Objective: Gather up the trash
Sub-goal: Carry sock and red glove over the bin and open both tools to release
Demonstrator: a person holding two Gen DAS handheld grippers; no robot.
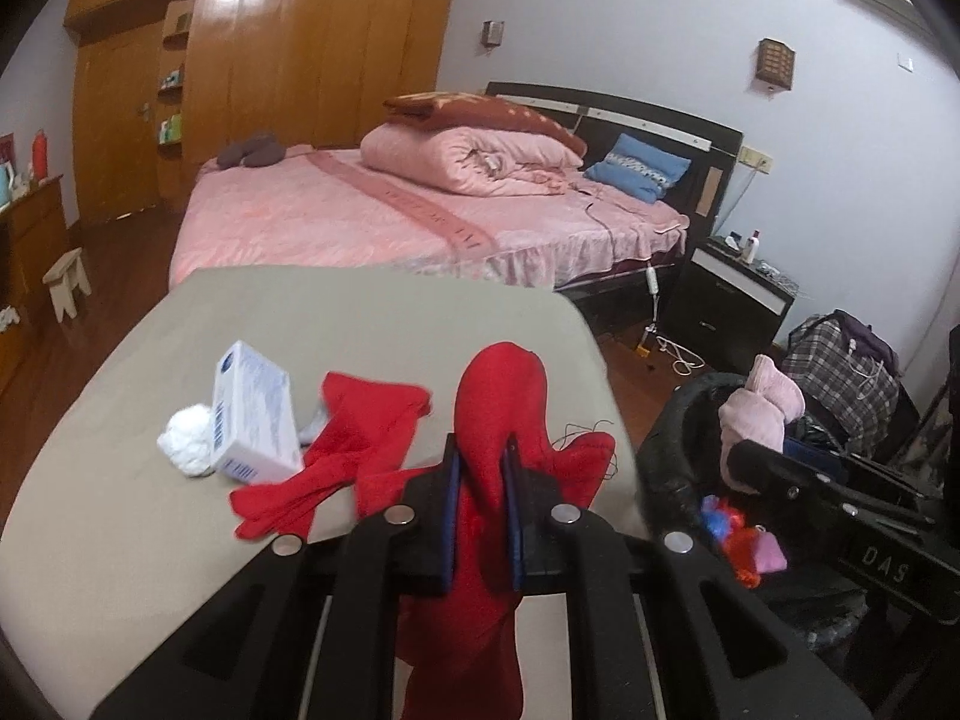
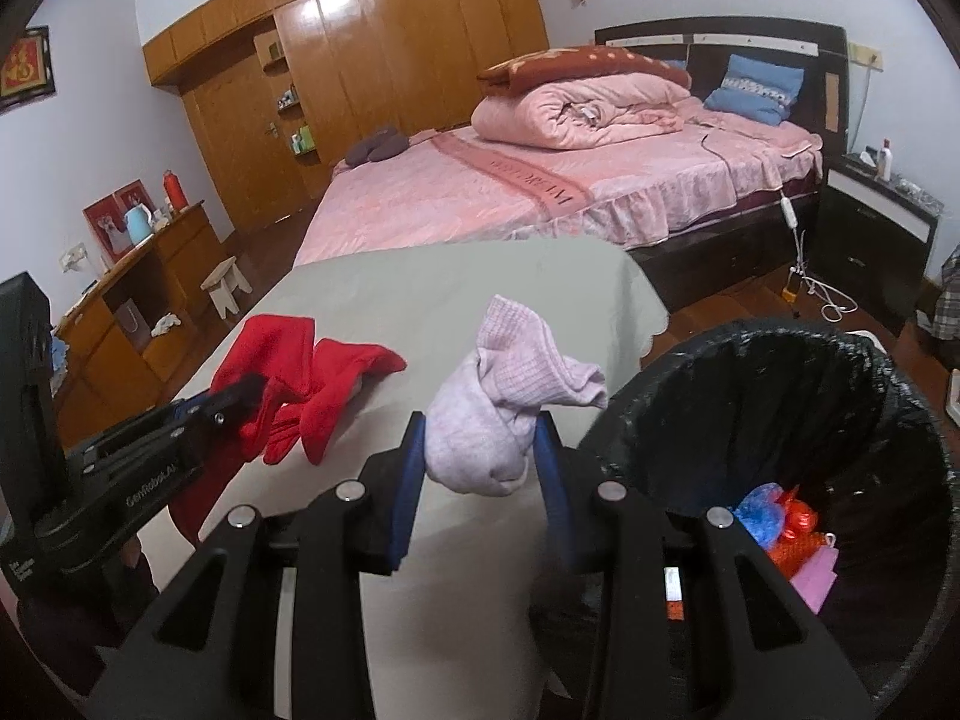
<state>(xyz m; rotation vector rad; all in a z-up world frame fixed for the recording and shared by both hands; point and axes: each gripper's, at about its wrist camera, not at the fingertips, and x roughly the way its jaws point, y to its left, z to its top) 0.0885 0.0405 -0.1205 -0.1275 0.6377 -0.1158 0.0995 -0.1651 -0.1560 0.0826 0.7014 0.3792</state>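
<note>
Left tongs (image 1: 483, 468): clamped on a red sock (image 1: 501, 396), blue pads pressing its middle, toe standing up past the tips, the rest hanging down between the black arms.
Right tongs (image 2: 480, 450): closed on a pale pink sock (image 2: 480, 420), bunched between the blue pads, cuff flopping toward the bin side.
Worktop (image 1: 150, 510): covered in beige cloth (scalloped edge at the far corner).
Other red socks (image 1: 336, 450): lying flat on the worktop, just left of the left tongs, one edge tucked under the box.
White box (image 1: 255, 414): blue print on its side, resting on the worktop, touching the red socks.
White wad (image 1: 186, 441): crumpled paper or tissue, pressed against the left end of the box.
Trash bin (image 2: 780, 420): black liner, standing beside the worktop to the right of the right tongs.
Bin contents (image 2: 786, 531): red, blue and pink scraps at the bottom.
Background: pink bed (image 2: 540, 192), wooden wardrobe (image 1: 270, 60).
</note>
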